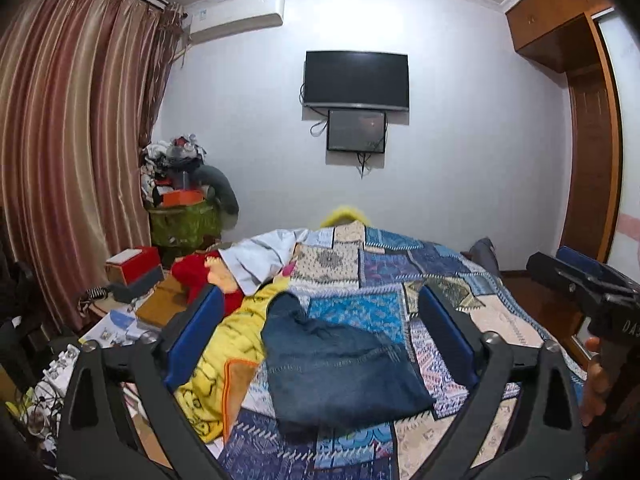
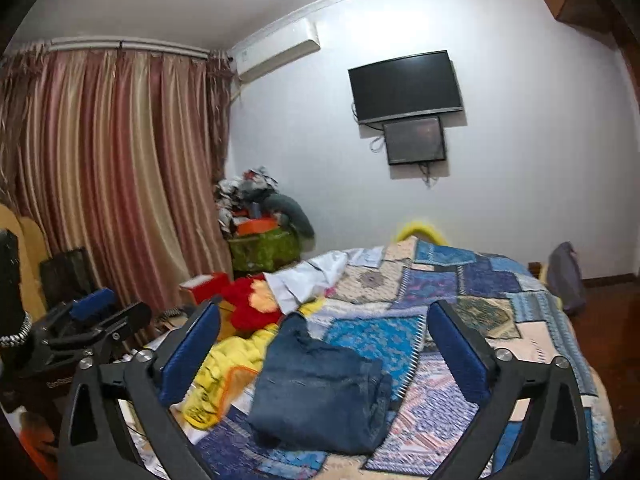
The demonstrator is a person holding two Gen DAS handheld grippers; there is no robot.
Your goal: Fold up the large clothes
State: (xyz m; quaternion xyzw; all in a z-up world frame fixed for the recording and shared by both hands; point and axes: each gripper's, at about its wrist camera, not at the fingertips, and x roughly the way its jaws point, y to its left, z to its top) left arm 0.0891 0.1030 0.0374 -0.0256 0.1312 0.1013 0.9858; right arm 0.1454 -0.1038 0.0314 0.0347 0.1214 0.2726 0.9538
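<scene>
- Clearly, both tongs are released: the left gripper [image 1: 320,336] has its jaws spread wide with nothing between the blue pads [image 1: 196,338], and the right gripper [image 2: 324,354] stands the same, empty.
- Both point across the bed, a little downward, held above the cloth and touching nothing.
- Each shows at the edge of the other's view, side by side and apart.
- Jeans [image 1: 340,372] lie just ahead of the 2 grippers, on the patchwork quilt [image 1: 440,276], folded into a compact, thick block with 1 end sticking up toward the far side.
- Judging by that shape, this garment looks done, or nearly so; its edges are not quite square.
- Beside the jeans, to the left, a yellow blanket [image 1: 236,340] lies crumpled, with a red cloth [image 1: 196,276] and a white garment [image 1: 260,258] beyond it, all unfolded.
- Those 3 seem to be what is left, if they belong to the task.
</scene>
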